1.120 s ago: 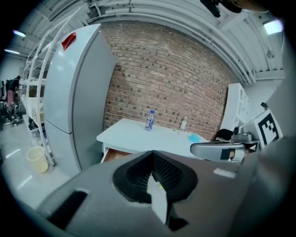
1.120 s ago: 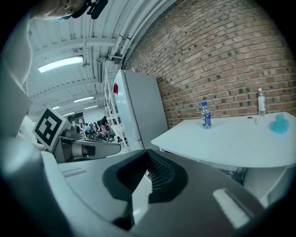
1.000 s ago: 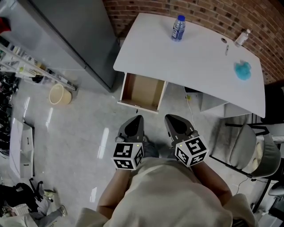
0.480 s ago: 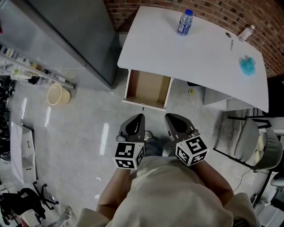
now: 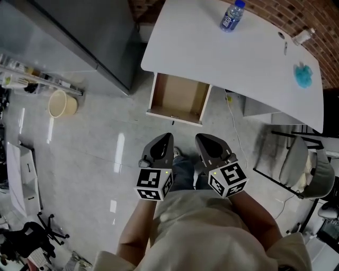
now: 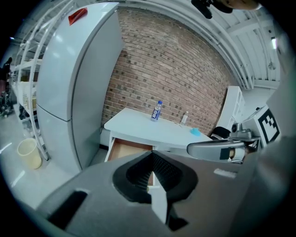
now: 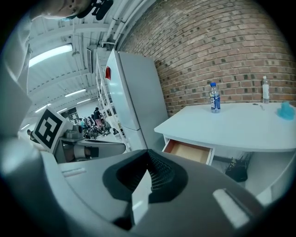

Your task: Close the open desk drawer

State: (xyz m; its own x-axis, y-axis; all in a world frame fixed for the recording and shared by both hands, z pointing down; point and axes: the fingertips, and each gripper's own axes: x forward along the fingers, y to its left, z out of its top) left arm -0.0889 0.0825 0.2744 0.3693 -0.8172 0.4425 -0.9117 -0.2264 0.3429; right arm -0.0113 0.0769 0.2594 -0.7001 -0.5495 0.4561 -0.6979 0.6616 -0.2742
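We find the desk drawer (image 5: 179, 98) standing open, pulled out from under the white desk (image 5: 212, 53) at the end nearest the tall grey cabinet (image 5: 79, 32). Its wooden bottom is exposed to the head view. Both claws hang side by side over the floor, near the drawer front but apart from it. The left gripper (image 5: 168, 137) has its jaws pressed together on nothing, and the right gripper (image 5: 199, 137) is in the same condition. On the desktop we note a water bottle (image 5: 231, 16) and a blue object (image 5: 304, 75), well apart.
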